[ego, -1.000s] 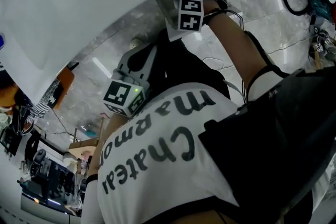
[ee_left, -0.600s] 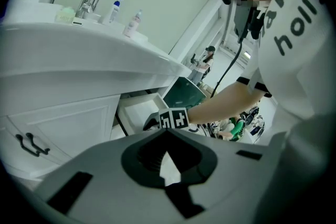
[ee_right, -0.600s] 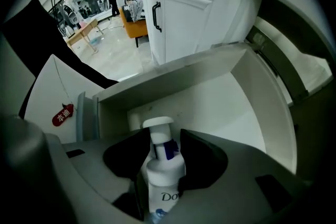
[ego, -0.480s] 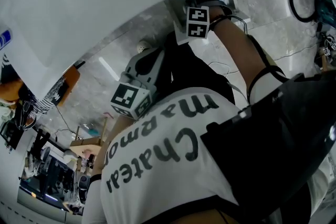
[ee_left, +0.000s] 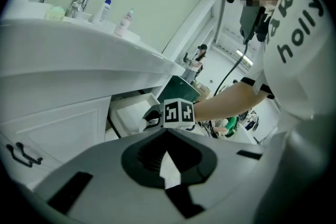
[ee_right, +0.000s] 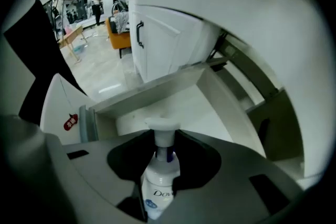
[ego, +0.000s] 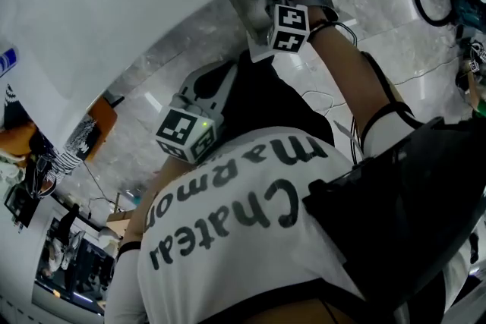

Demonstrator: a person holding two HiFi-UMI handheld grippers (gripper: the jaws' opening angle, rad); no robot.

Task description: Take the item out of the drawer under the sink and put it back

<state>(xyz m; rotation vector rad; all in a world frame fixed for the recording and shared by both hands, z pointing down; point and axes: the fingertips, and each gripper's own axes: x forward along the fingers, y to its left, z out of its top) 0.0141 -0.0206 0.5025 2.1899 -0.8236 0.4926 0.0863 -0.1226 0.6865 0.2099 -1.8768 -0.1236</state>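
- The left gripper (ee_left: 168,164) is held closest to the body, on the left. Its jaws are drawn together at the tips, with only a thin sliver of light between them, and nothing is gripped.
- The right forearm (ego: 351,80) is stretched out from the body and reaches in under the rim of the white sink (ego: 144,34).
- The right gripper (ee_right: 156,186) is clenched on a pump bottle (ee_right: 157,196), which is pinched at the body between the two jaws.
- The bottle is seen as a white plastic body with blue print. It has a short blue neck and a broad white pump head (ee_right: 163,125), which points away from the gripper's camera.
- The bottle is held over the pale inside of the open drawer (ee_right: 210,113) under the sink. Whether its base touches the drawer floor cannot be told.
- In the left gripper view the same drawer is seen pulled out below the basin, with the right gripper at its near edge.
- Farther left, beyond the drawer, a white cabinet door with a black handle (ee_right: 139,34) is seen closed.
- Compared with half a second before, both grippers are found at almost the same places below the sink's rim, and the right arm is kept extended. Only a slight shift of the whole view is noticed.
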